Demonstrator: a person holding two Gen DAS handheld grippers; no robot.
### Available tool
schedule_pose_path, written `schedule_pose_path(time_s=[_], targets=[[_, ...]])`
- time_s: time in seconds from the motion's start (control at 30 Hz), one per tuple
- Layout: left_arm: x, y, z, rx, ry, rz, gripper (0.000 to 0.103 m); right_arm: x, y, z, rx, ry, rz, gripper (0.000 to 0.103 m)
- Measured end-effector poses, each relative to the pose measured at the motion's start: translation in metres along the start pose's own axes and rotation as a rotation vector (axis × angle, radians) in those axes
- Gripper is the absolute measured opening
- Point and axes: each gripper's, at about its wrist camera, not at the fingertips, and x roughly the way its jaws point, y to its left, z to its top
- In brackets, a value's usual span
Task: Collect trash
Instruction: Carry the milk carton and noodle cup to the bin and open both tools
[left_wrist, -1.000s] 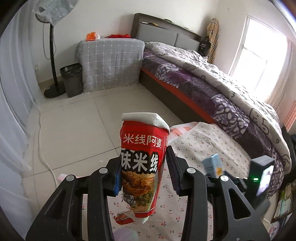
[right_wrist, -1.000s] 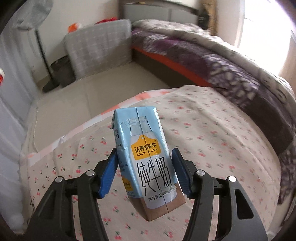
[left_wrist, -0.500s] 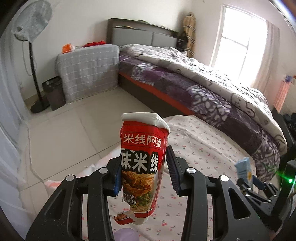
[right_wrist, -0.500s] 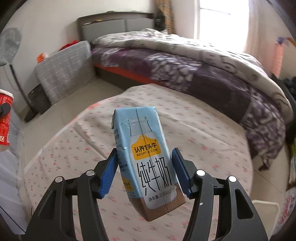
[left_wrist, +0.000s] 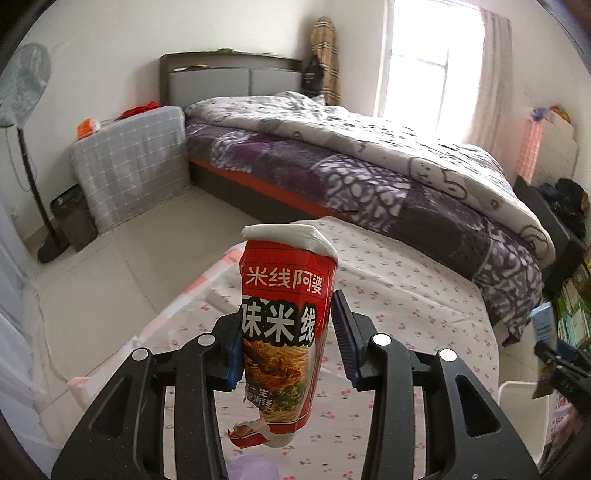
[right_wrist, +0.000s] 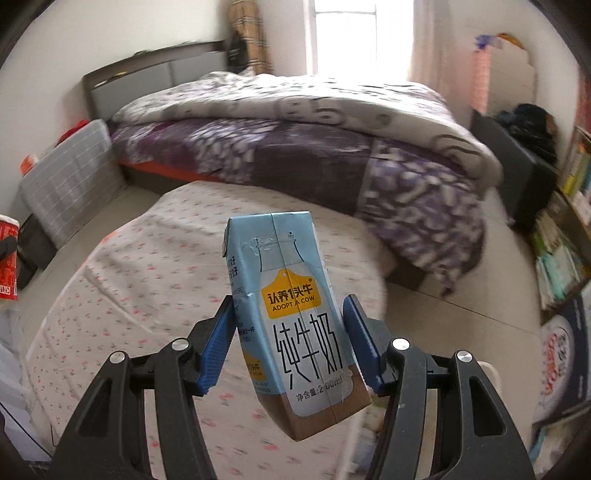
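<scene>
Left gripper (left_wrist: 286, 341): was clamped on a red noodle cup (left_wrist: 284, 328), both blue pads pressed against its sides, jaws narrowly parted.
Noodle cup: was held upright in the air over the near edge of the round table; its white rim was crushed and its bottom torn (a flap of paper hung loose).
Right gripper (right_wrist: 288, 345): was closed on a pale blue milk carton (right_wrist: 295, 332), jaws about half apart, pads set against the carton's two sides.
Milk carton: was held tilted, top leaning left, above the near right part of the table.
Round table (right_wrist: 140, 266): was covered with a white floral cloth, just near of the bed.
Bed (left_wrist: 369, 158): was seen far and right, under a purple and grey quilt.
Dark waste bin (left_wrist: 72, 218): was stood on the floor at far left, beside a fan stand and a checked-cloth-covered cabinet (left_wrist: 133, 162).
White bin (left_wrist: 524, 417): was seen only in part at near right.
</scene>
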Motion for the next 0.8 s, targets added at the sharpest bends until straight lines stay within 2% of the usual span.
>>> schedule_pose_path(time_s=[0.33,0.5,0.53,0.6,0.7,0.8], targets=[[-0.003,-0.065,-0.012,0.110,-0.001,-0.063,0.039,-0.024,-0.097,-0.032,0.147,0.030,-0.074,0.059],[-0.008,-0.107,-0.023,0.179,0.002,-0.116,0.039,-0.024,-0.138,-0.062,0.253,0.100,-0.087,0.061],[-0.010,-0.118,-0.026,0.194,0.007,-0.133,0.039,-0.026,-0.147,-0.067,0.278,0.112,-0.089,0.063],[-0.013,-0.141,-0.034,0.229,0.016,-0.165,0.039,-0.035,-0.158,-0.071,0.306,0.100,-0.110,0.079],[-0.016,-0.170,-0.045,0.257,0.039,-0.226,0.039,-0.055,-0.171,-0.074,0.308,0.039,-0.174,0.094],[-0.017,-0.204,-0.061,0.279,0.079,-0.302,0.039,-0.070,-0.190,-0.079,0.361,0.001,-0.212,0.096]])
